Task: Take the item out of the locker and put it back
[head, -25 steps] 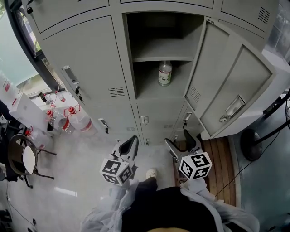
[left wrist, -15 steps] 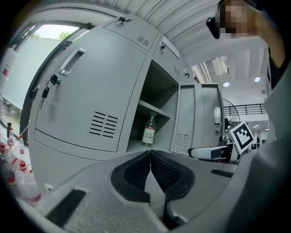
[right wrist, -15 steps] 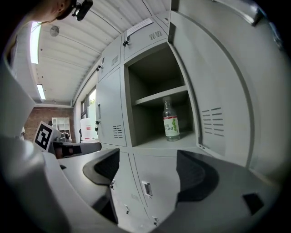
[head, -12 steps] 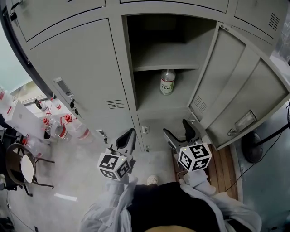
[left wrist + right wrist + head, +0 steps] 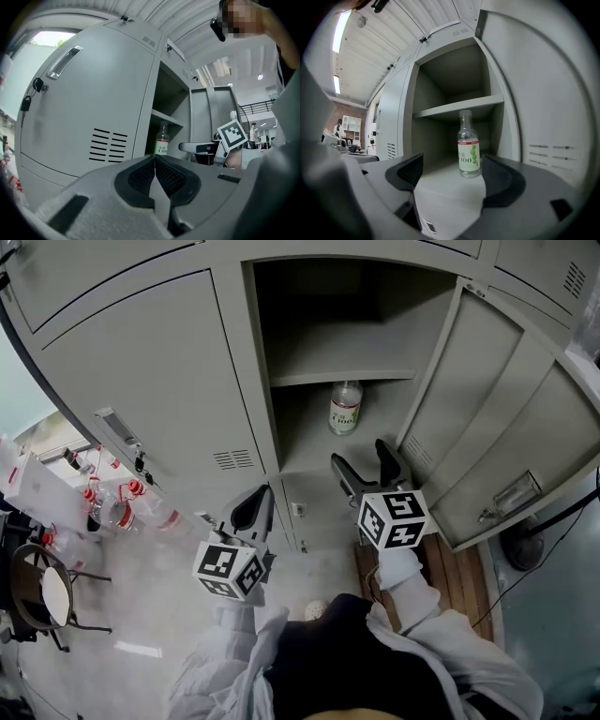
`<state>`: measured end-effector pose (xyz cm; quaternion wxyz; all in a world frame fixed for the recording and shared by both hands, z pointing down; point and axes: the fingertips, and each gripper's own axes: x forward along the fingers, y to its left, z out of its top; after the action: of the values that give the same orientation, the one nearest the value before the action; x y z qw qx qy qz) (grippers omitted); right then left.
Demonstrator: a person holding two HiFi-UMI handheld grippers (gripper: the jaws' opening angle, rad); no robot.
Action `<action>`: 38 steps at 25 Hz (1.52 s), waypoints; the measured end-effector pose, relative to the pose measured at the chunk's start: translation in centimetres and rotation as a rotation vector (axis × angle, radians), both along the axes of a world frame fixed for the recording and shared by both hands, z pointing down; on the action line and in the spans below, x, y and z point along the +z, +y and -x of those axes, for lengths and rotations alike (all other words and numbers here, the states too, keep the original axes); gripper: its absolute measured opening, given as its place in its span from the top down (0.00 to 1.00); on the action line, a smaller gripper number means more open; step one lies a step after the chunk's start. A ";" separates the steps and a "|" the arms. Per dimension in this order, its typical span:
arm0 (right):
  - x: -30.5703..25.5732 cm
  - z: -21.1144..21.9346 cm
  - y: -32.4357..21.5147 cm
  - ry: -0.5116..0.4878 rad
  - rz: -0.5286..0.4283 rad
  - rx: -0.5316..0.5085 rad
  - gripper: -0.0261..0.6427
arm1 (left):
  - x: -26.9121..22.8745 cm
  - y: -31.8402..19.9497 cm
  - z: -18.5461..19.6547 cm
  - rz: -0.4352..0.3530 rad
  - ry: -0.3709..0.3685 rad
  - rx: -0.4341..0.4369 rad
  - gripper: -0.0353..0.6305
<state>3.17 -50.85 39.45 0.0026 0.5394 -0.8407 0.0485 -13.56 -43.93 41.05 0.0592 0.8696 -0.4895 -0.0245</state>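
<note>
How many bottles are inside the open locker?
1. The bottle stands upright on the floor of the open locker, just under its shelf. The space above the shelf is dark at the back, so something could be hidden there.

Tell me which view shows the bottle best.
Right gripper view: the bottle stands upright, large and unobstructed, beyond open jaws. Head view shows it small; left gripper view shows only its upper part above shut jaws.

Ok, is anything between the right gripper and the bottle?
No. In the right gripper view, only bare locker shelf lies between the open right gripper and the bottle.
</note>
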 end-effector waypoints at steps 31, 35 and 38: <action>1.5 1.9 -13.7 0.125 0.096 0.017 0.50 | -1.6 -2.0 1.6 -0.027 0.019 -0.222 0.94; 1.5 2.4 -13.6 0.076 0.116 -0.027 0.50 | -1.4 -1.8 1.8 -0.023 0.016 -0.227 0.94; 1.2 3.4 -13.2 -0.068 0.182 -0.106 0.50 | -1.3 -1.6 1.9 -0.022 0.015 -0.229 0.94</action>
<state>-0.24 -64.06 40.70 0.0254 0.4898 -0.8597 0.1429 -15.45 -45.56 39.70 0.0502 0.8084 -0.5850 -0.0429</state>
